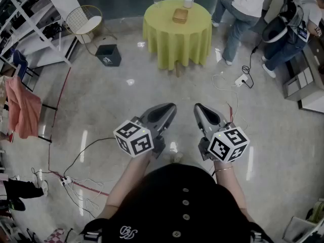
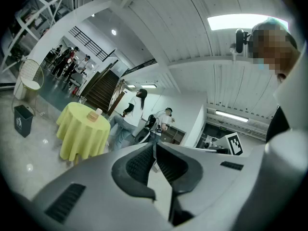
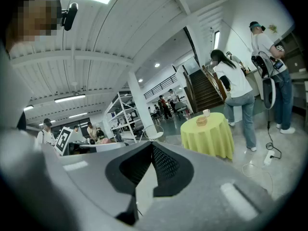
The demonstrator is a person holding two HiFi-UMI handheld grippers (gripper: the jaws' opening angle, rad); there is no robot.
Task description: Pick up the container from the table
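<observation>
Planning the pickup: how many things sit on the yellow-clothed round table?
3: a tan container near the middle, a white cup at the far edge, and a clear glass at the far left edge. Nothing appears hidden.

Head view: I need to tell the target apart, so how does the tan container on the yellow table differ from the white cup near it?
The container is tan, low and squarish; the white cup is round and much paler. The container lies near the middle of the table; the white cup stands nearer its far edge. Both rest on the yellow cloth.
</observation>
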